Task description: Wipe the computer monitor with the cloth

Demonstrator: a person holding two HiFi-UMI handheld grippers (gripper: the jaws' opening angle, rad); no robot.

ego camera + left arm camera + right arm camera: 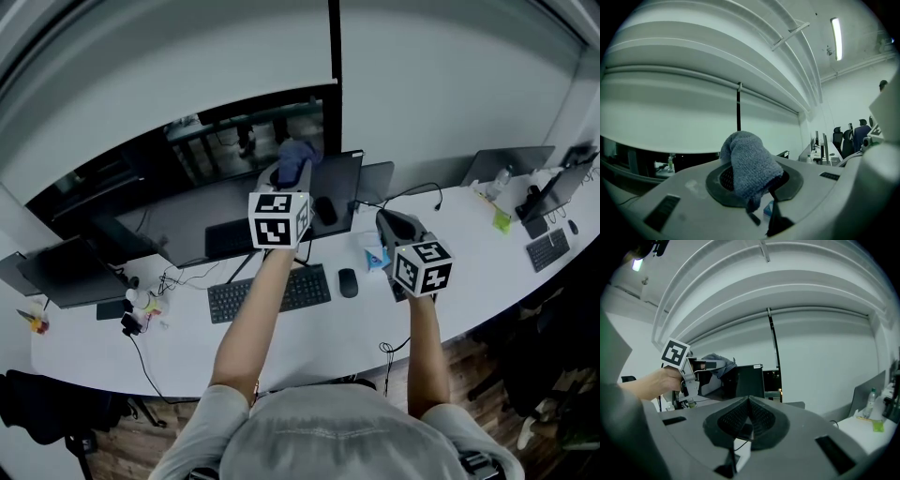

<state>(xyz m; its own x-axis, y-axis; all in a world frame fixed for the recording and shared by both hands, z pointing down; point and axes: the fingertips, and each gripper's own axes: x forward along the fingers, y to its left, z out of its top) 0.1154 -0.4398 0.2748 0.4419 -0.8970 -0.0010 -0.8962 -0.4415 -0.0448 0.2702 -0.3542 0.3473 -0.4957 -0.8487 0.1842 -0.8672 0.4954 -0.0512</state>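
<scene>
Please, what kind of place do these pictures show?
Most likely an open-plan office: a long white desk holds a monitor, a keyboard and a mouse, and office chairs stand farther off.

Monitor (187, 225) at the back of the desk (309, 342). Keyboard (267, 292) lies just before the monitor, mouse (348, 281) before its right end. Cloth (300, 152), in the left gripper (291, 173), is up by the monitor's top right; right gripper (384, 220) is off its right side.
</scene>
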